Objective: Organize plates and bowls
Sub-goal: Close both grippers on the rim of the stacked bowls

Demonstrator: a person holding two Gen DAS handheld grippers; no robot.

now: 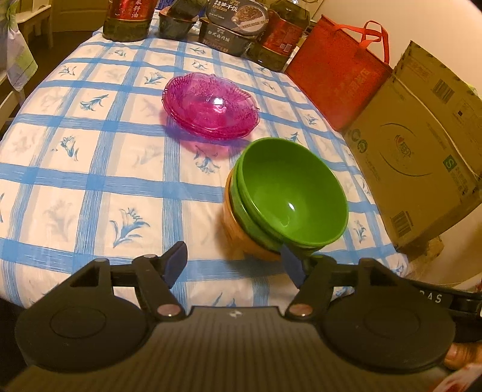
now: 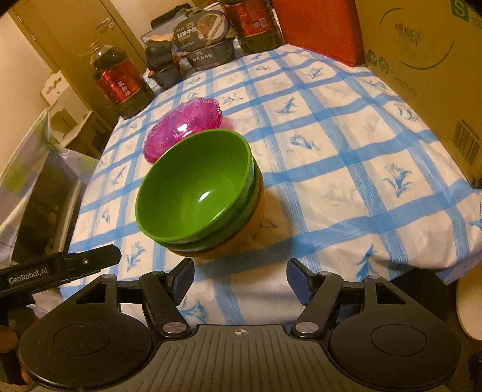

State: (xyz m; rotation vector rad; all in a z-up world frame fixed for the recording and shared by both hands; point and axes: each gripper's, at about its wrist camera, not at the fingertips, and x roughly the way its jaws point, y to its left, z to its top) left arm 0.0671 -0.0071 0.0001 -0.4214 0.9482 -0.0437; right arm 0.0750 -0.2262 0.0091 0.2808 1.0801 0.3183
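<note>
- The table (image 1: 90,169) wears a blue-check cloth with a flower print; all the crockery stands on it.
- Green bowls (image 1: 289,193) are nested, at least two, tilted, on top of an orange bowl (image 1: 235,229). The stack stands near the table's near edge, toward its right side.
- Pink plates (image 1: 211,105), clear and scalloped, are stacked around the middle of the table, beyond the bowls and apart from them.
- Left gripper (image 1: 235,263): jaws apart, nothing between them. Its right fingertip (image 1: 293,265) sits just beside the bottom of the bowl stack; whether it touches cannot be told.
- Right gripper (image 2: 239,279): jaws apart and empty, over the table's near edge, just short of the bowl stack.
- In the right wrist view the left tool's arm (image 2: 60,268) shows at the left margin.
- Along the far edge: two oil bottles (image 1: 126,21) with red labels, and boxed meals (image 1: 235,24) between them.
- Along the right edge: a red bag (image 1: 337,78), then a cardboard box (image 1: 421,150) nearer the near corner.
</note>
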